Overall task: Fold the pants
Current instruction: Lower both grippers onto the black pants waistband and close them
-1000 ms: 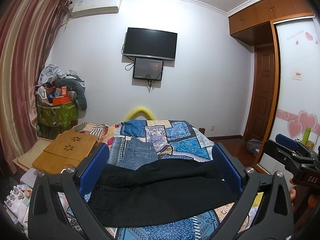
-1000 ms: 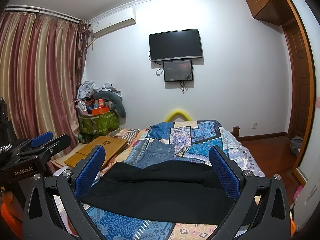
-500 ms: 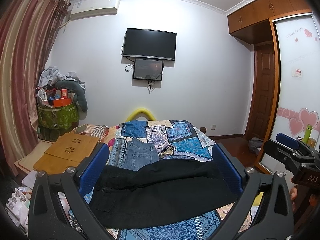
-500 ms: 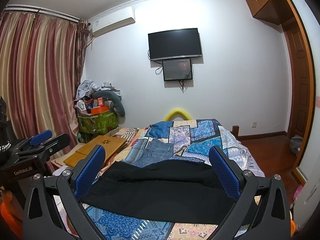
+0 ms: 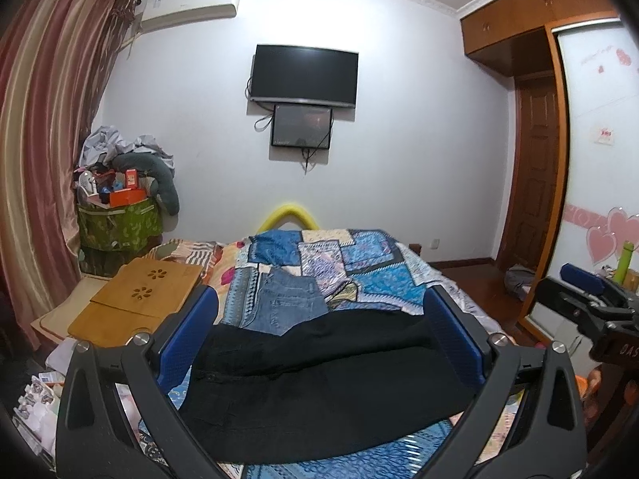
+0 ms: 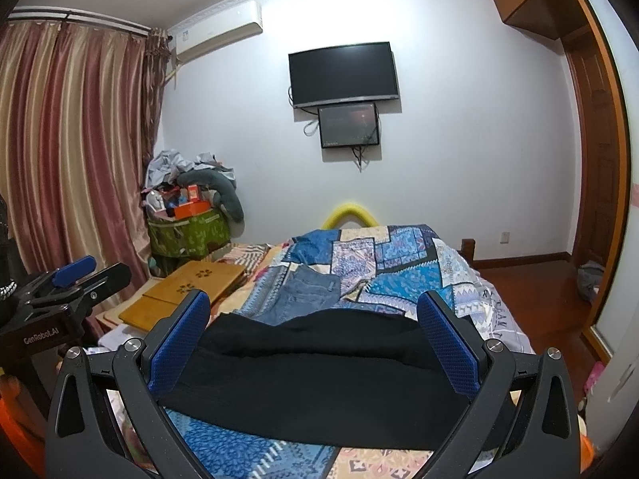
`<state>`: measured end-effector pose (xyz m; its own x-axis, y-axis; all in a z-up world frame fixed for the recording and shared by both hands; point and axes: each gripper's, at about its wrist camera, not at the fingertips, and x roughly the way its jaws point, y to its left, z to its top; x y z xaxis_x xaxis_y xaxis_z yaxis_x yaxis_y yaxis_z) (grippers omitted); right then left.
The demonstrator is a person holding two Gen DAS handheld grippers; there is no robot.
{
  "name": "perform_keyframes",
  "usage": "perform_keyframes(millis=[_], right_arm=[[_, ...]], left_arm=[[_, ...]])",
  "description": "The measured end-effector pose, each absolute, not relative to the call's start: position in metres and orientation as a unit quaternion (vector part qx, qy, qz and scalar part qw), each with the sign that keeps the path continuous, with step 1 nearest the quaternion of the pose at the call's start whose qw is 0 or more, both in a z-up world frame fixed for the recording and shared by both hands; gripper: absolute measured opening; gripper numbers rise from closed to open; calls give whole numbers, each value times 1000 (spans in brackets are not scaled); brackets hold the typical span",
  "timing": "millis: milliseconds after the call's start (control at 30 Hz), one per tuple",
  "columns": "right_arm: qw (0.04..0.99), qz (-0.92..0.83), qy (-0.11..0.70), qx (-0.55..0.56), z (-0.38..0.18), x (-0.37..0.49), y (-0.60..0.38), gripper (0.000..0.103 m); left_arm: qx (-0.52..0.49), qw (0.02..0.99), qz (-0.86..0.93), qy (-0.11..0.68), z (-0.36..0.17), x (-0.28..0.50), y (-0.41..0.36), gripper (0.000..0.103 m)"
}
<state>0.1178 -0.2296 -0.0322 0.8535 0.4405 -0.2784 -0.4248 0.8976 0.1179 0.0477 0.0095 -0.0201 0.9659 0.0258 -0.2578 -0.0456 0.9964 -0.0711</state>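
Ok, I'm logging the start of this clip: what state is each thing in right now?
left gripper: open, holding nothing
right gripper: open, holding nothing
black pants: spread flat across the bed, not gripped
jeans: lying on the bed beyond the black pants
TV: screen dark
wooden door: shut

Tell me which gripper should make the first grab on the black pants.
Either, marginally the left. Both the left gripper and right gripper hover open above the black pants spread flat on the patchwork bedspread; the left view shows the pocketed end nearer.
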Motion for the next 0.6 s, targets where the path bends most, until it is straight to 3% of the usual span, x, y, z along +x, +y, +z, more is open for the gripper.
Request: perform_keyframes(millis=[600], right_arm=[[941,184,281,-34,-105,256,-240,103]], left_arm=[[-45,943,67,323,-117,252,121,103]])
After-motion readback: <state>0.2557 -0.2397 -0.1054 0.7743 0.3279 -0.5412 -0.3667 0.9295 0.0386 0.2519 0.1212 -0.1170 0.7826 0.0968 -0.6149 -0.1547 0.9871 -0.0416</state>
